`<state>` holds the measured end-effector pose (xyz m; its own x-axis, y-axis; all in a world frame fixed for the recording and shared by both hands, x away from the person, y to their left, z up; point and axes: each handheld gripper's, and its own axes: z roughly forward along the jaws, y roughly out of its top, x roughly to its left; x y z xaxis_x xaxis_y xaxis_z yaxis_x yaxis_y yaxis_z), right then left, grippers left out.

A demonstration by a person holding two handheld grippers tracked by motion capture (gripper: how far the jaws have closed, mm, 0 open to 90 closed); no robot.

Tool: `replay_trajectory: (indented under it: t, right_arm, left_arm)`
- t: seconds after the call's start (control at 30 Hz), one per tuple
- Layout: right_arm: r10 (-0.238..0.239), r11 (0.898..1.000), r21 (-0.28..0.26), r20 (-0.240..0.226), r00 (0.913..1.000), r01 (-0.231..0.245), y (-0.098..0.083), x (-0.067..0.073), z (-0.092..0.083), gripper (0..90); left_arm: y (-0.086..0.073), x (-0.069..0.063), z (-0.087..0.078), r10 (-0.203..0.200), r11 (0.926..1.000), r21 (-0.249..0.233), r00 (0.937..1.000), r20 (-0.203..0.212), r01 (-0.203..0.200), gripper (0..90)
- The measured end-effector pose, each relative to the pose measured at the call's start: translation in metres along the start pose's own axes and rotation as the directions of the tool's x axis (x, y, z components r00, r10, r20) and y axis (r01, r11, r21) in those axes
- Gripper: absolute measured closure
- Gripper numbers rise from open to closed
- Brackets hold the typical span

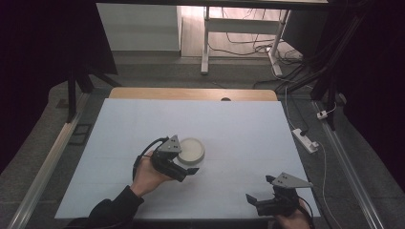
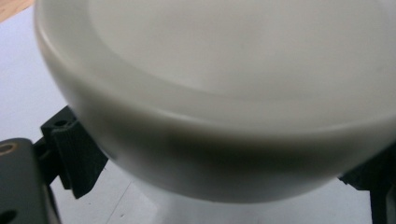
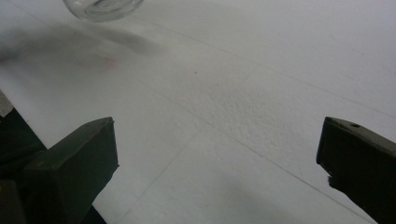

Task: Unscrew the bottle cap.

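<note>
**Left gripper at the white bowl, right gripper waiting**

While the right gripper (image 1: pixel 255 200) rests at the near right corner of the pale surface (image 1: pixel 239 124) with its jaws spread wide and nothing between them, the left gripper (image 1: pixel 187 168) is at the small white bowl (image 1: pixel 191 149) just left of centre. Seen from the left gripper view, the bowl (image 2: pixel 224 93) bulks large between the two black jaws, one at each side of its rounded wall; the jaws stand about as wide as the bowl, but I cannot tell whether they press it or merely flank it.

To do this step well, I judge the grip should land low on the wall, below the lip, where the curve gives the pads some purchase. The smooth glazed side looks likely to slip, so the squeeze should be firm and square, with the bowl kept level as it comes off the surface. The right gripper is well apart and need not interfere.
</note>
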<state>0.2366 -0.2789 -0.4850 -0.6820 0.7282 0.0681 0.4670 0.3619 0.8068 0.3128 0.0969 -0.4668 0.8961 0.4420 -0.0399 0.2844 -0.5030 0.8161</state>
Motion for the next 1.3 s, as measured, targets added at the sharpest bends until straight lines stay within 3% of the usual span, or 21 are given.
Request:
replay_trajectory:
  t: [0.27, 0.5, 0.63, 1.13, 1.3]
  right_arm:
    - [-0.058, 0.998, -0.007, -0.04, 0.9975, 0.058, 0.015, 0.012, 0.008, 0.0]
    - [-0.113, 0.993, -0.057, -0.102, 0.9884, 0.108, 0.033, 0.021, 0.015, 0.0]
    - [-0.12, 0.991, -0.072, -0.124, 0.9851, 0.111, 0.045, 0.026, 0.02, 0.0]
    - [-0.157, 0.988, -0.025, -0.197, 0.9677, 0.155, 0.082, 0.044, 0.051, 0.0]
    - [-0.148, 0.989, -0.025, -0.206, 0.9673, 0.146, 0.093, 0.048, 0.059, 0.0]
  left_arm:
    - [-0.002, -0.002, 0.001, 0.001, 1.0, 0.004, 1.0, -0.003, -0.001, 7.6]
    - [-0.002, -0.003, 0.002, 0.0, 1.0, 0.002, 1.0, -0.003, 0.0, 7.6]
    - [-0.002, -0.003, 0.002, -0.001, 1.0, 0.001, 1.0, -0.003, 0.001, 7.6]
    - [-0.002, -0.004, 0.004, 0.002, 1.0, 0.002, 1.0, -0.003, -0.002, 7.6]
    - [-0.002, -0.004, 0.005, 0.003, 1.0, 0.004, 1.0, -0.002, -0.003, 7.6]
